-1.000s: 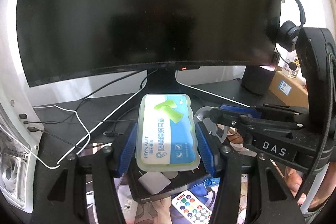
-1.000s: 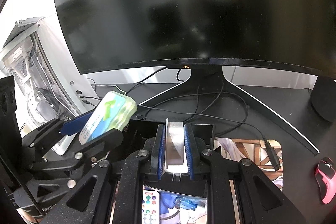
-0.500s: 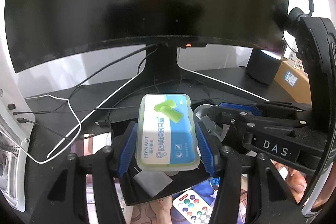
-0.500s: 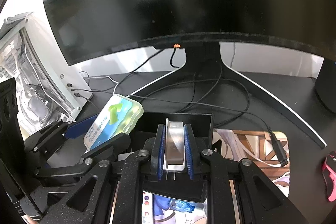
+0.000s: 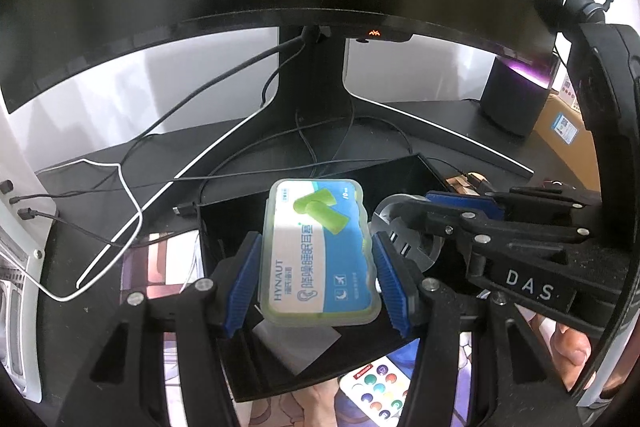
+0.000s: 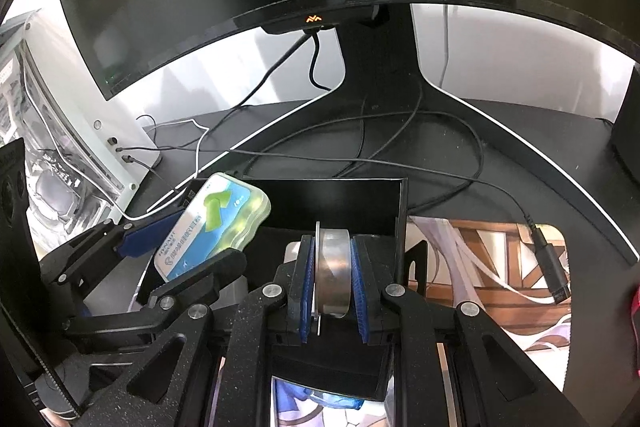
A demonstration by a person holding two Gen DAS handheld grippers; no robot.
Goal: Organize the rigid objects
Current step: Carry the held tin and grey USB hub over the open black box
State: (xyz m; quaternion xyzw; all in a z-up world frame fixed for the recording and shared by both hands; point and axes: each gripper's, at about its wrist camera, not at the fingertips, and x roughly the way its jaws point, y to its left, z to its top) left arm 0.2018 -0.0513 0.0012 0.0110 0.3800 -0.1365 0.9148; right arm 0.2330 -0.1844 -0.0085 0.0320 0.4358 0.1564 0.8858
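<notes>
My left gripper (image 5: 316, 283) is shut on a translucent green earplug box (image 5: 318, 251) with a blue and white label, held flat above a black open box (image 5: 400, 175). It also shows in the right wrist view (image 6: 212, 223), at the left. My right gripper (image 6: 331, 279) is shut on a round silver metal disc (image 6: 332, 275), held on edge over the same black box (image 6: 360, 203). In the left wrist view the right gripper (image 5: 444, 211) and the disc (image 5: 412, 243) sit just right of the earplug box.
A curved monitor on a V-shaped stand (image 6: 380, 75) fills the back, with several cables (image 6: 400, 155) on the black desk. A white PC case (image 6: 60, 131) stands at the left. A small remote (image 5: 380, 395) lies on the printed mat (image 6: 488, 255) below. A black speaker (image 5: 512, 99) stands at the right.
Both grippers have moved forward and down toward the black box, each still holding its object. The monitor stand and cables have come closer.
</notes>
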